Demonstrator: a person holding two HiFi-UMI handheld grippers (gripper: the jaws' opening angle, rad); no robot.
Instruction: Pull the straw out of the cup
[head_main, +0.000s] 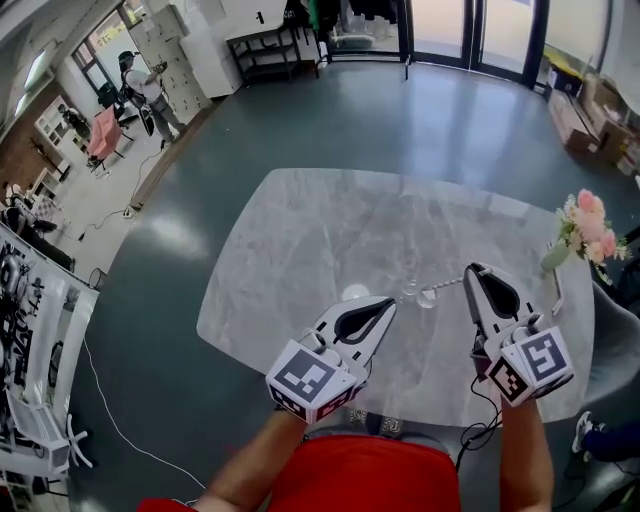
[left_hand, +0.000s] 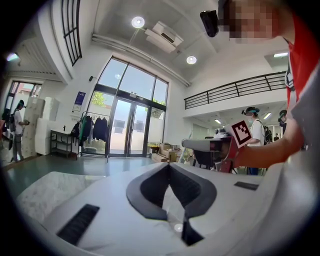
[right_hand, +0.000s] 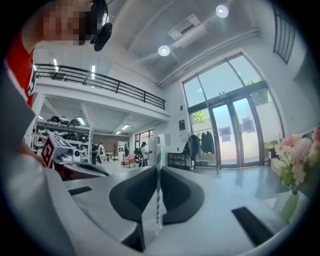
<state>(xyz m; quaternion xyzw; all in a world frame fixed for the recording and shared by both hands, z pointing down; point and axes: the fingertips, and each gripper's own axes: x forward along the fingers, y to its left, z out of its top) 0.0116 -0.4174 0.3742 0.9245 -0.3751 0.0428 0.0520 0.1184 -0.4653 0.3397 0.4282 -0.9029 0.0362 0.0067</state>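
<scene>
A clear cup (head_main: 411, 283), hard to make out, hangs at the tips of my left gripper (head_main: 389, 303) over the grey marble table (head_main: 300, 250). That gripper's jaws are closed and appear to pinch the cup's thin wall; in the left gripper view (left_hand: 169, 166) the cup itself hardly shows. My right gripper (head_main: 469, 271) is shut on a white straw with teal stripes (right_hand: 158, 185), which stands upright between its pads. In the head view the straw (head_main: 446, 286) runs from the right fingertips leftward to the cup's mouth.
A small vase of pink flowers (head_main: 586, 232) stands on the table's right side, also seen in the right gripper view as flowers (right_hand: 296, 160). The table's near edge (head_main: 400, 408) lies just in front of the person. A person (head_main: 150, 88) stands far off on the floor.
</scene>
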